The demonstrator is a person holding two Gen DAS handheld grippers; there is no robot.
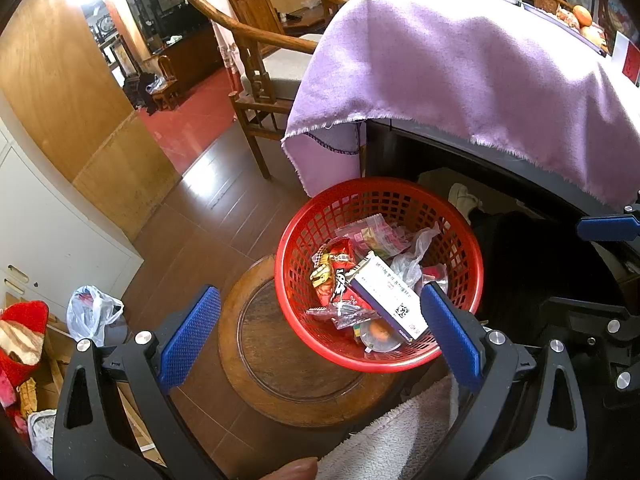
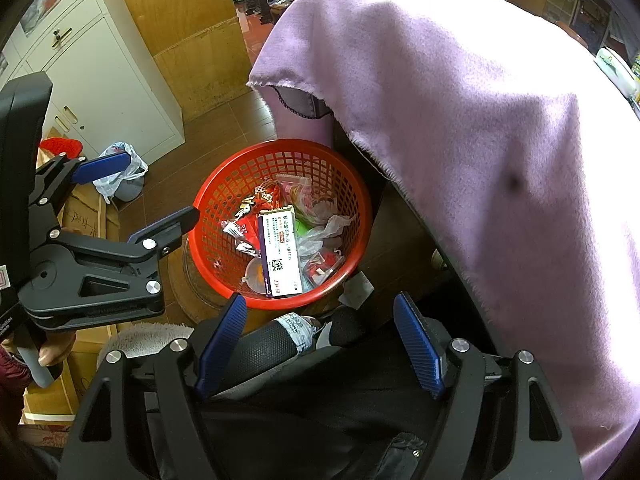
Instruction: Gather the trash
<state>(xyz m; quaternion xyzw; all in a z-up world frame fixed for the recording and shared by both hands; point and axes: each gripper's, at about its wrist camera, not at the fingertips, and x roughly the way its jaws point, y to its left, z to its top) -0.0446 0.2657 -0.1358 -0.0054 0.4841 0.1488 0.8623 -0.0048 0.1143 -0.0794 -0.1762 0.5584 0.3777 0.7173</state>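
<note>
A red mesh basket (image 1: pixel 288 248) sits on a round wooden stool (image 1: pixel 256 344), beside the table. It holds a white and purple box (image 1: pixel 384 296), red snack wrappers (image 1: pixel 336 268) and a crumpled clear bag (image 1: pixel 412 256). My left gripper (image 1: pixel 320 292) hovers open over the basket's near rim, with nothing between its blue pads. The right wrist view shows the same basket (image 2: pixel 208 200) and box (image 2: pixel 280 252). My right gripper (image 2: pixel 320 300) is open just short of that rim. Below it a labelled plastic bottle (image 2: pixel 298 330) lies in a black mesh pocket, untouched. The left gripper (image 2: pixel 162 184) shows at the left, open.
A purple cloth (image 1: pixel 460 72) drapes over the table and hangs down close behind the basket. On the floor to the left are a white plastic bag (image 1: pixel 92 312), a white cabinet (image 1: pixel 48 232) and cardboard boxes (image 2: pixel 84 212). A wooden chair (image 1: pixel 256 80) stands farther back.
</note>
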